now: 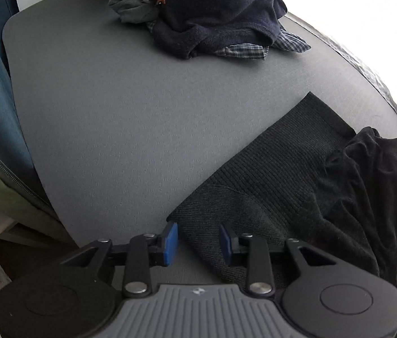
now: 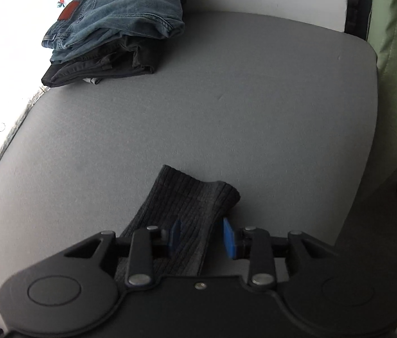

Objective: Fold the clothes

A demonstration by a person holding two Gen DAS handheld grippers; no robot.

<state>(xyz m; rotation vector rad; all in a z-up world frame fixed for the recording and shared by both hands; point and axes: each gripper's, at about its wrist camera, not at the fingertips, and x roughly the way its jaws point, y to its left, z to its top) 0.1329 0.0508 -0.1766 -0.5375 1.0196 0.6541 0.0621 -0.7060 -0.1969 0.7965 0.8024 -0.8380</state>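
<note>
The sock [image 1: 255, 174] lies flat on the desk [image 1: 114, 112]. Left gripper [image 1: 198, 242] jaws stand apart over its toe. Right gripper [image 2: 202, 238] jaws stand apart over its cuff.

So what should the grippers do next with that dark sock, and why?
Probably close both on the dark sock. The left gripper and right gripper are open, each with one end of the flat sock between its pads, so pinching would let them lift and fold it.

The surface [image 1: 114, 112] looks matt grey with a fine grain, perhaps felt. The dark sock [image 1: 269, 174] is ribbed knit cloth. The jeans [image 2: 119, 14] are washed denim with a leather-like patch. Each hand-held gripper [image 1: 198, 242] is matt black plastic with smooth blue pads [image 2: 229, 239].
</note>
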